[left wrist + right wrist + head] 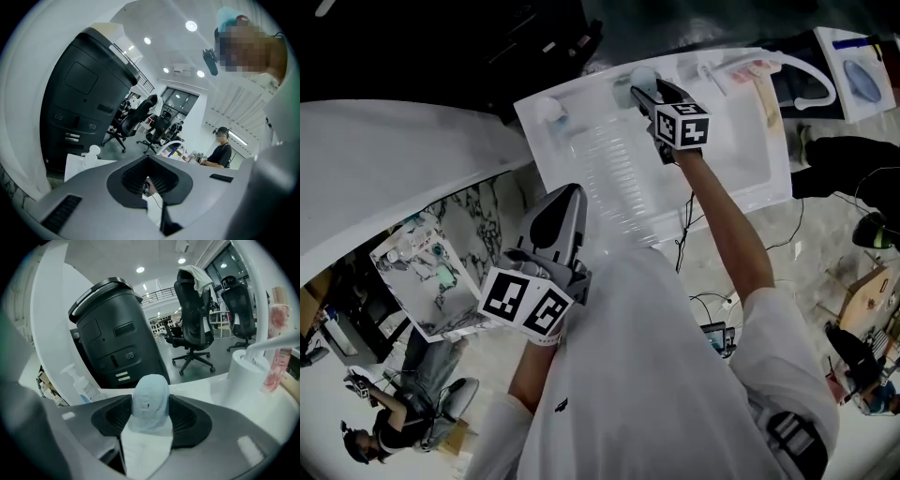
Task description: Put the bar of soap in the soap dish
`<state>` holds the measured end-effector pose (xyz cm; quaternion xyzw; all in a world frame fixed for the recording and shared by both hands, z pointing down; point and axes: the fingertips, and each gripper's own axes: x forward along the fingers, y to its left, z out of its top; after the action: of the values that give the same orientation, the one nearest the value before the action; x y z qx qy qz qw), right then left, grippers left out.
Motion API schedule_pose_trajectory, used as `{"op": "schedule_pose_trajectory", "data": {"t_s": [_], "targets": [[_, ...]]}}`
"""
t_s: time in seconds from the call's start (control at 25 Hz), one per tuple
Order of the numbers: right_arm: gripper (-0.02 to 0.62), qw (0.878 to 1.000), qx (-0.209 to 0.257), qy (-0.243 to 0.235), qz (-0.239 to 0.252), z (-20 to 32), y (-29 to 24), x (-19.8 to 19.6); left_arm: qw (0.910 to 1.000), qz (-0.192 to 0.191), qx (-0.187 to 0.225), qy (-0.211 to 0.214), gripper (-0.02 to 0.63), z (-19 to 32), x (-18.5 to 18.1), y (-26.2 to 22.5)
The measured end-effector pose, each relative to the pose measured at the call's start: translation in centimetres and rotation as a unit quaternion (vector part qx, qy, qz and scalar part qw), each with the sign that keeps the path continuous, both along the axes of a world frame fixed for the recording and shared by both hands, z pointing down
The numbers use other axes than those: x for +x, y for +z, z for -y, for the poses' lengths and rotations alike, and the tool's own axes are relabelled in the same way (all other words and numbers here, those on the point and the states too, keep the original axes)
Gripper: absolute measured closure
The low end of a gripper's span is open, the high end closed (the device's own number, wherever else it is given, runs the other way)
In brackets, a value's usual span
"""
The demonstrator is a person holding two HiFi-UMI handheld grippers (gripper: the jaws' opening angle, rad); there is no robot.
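The bar of soap (150,401) is in my right gripper (649,92). Its jaws are part-way open and clamped on the pale blue bar from both sides, and the rounded end sticks out past the pads. From the head view I have that arm stretched to the far end of the white sink unit (769,141), with the soap held above its back edge. A pump bottle (83,385) stands off to one side and a white tap (262,301) curves over on the other.

My left gripper (574,190) hangs back close to my body, short of the sink. Its jaws are drawn together at the tips with nothing between them.

By my reckoning the pickup is done and the carry is nearly over. What is left is lowering the bar into the soap dish and letting go. I cannot pick out the dish for certain in any view; it may sit just under the bar, hidden by the jaws.
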<state>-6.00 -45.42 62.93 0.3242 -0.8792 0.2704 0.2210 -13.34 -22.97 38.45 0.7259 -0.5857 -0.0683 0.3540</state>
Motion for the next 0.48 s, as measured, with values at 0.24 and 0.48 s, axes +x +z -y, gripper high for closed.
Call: {"op": "schedule_pose_trajectory", "data": {"t_s": [0.24,0.48], "targets": [[0.333,0.999,-0.011,-0.010,-0.030,0.2,2.5,-0.9,0.9999,0.001,-0.011,0.001,0.598,0.1,-0.5,0.7],[0.333,0.997,-0.014,-0.015,-0.068,0.1,4.2,-1.5,0.9999,0.000,-0.017,0.002,0.598,0.3,-0.8,1.3]]}}
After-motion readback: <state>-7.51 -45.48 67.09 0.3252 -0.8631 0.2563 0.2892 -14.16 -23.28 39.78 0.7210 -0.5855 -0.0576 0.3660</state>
